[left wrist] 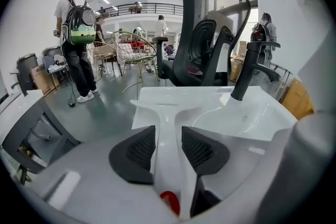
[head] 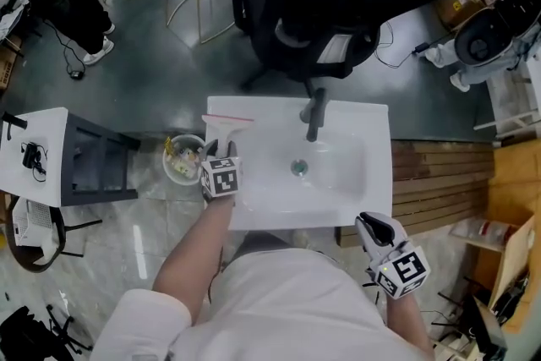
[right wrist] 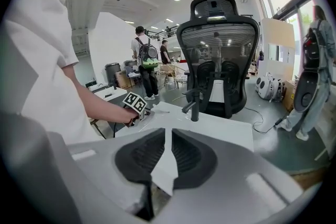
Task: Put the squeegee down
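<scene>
The white squeegee (head: 225,126) lies on the left rear rim of the white sink (head: 372,123), its red-edged blade toward the back. In the left gripper view its handle (left wrist: 167,139) runs between the two black pads and its blade (left wrist: 168,106) rests flat on the rim. My left gripper (head: 213,153) stands open around the handle, with thin gaps on both sides. My right gripper (head: 369,226) hovers at the sink's front right corner. Its jaws stand only a narrow slit apart with nothing between them, and the sink shows through the slit (right wrist: 168,136).
A black tap (head: 314,114) rises at the sink's back edge above the drain (head: 298,168). A black office chair (head: 321,4) stands behind the sink. A small bin (head: 180,158) and a white side table (head: 38,152) sit to the left, wooden boards (head: 439,173) to the right.
</scene>
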Demonstrator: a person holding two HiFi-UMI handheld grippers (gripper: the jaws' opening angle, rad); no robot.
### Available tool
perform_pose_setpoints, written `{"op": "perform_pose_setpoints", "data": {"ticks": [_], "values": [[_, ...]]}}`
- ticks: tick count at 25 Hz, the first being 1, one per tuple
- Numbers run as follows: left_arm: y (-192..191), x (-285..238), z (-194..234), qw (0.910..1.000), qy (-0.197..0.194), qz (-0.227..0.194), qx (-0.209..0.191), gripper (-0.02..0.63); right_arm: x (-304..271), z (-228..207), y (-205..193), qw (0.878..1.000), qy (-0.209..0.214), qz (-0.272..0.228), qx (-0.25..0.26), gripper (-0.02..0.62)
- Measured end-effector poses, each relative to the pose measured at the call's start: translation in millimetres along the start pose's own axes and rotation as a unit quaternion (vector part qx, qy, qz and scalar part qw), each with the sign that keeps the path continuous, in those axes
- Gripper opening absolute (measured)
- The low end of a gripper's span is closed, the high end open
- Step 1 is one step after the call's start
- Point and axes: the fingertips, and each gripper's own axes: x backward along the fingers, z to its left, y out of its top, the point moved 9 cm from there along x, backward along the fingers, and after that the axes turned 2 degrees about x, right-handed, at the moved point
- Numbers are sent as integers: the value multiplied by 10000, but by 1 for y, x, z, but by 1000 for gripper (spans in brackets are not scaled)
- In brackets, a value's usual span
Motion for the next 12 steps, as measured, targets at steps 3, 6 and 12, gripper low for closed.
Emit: {"op": "perform_pose_setpoints", "data": {"ticks": [3, 6, 12], "values": [[1, 5, -1, 10000, 25, -54, -16, 178, 2, -1, -1, 10000, 52, -34, 36, 41], [2, 16, -3, 9999, 60, -146, -14, 181, 5, -1, -2, 9998, 138, -92, 89, 41], [5, 49, -13, 9989, 156, -433, -69, 181, 4, -9, -8, 9986, 406, -186, 272, 41]]}}
